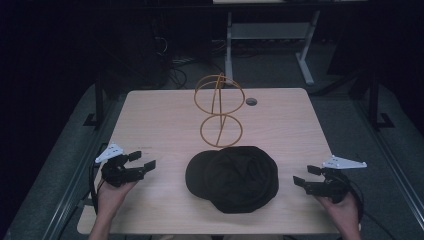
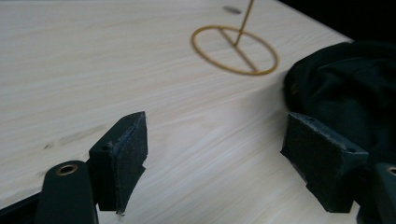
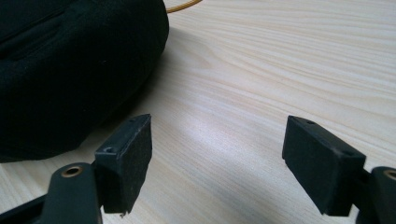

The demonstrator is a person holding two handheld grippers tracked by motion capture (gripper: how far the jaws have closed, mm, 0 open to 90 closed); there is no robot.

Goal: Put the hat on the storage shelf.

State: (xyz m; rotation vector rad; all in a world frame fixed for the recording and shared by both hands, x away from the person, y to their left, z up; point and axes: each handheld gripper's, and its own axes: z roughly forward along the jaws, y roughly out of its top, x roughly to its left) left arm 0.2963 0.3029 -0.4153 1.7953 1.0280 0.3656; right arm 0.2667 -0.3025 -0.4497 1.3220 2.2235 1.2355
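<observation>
The worktop (image 1: 150, 120) is pale wood with fine grain and a smooth, faintly shiny finish. The cap (image 1: 235, 177) is matt black cloth, soft and creased. The stand (image 1: 220, 107) is thin golden wire. Each tool's pads (image 3: 133, 158) look like rough, matt black foam or rubber.

Dim room, grey floor (image 1: 345, 120), perhaps another desk (image 1: 270, 35) behind.

The left black two-jaw gripper (image 1: 142, 160) and the right black two-jaw gripper (image 1: 306, 176) each carry a grey three-cornered plate on top and trail a black cable. Their jaws end in 2 thick, block-shaped black pads (image 2: 121, 158), with brass-ringed screw holes behind. Forearms are bare.
</observation>
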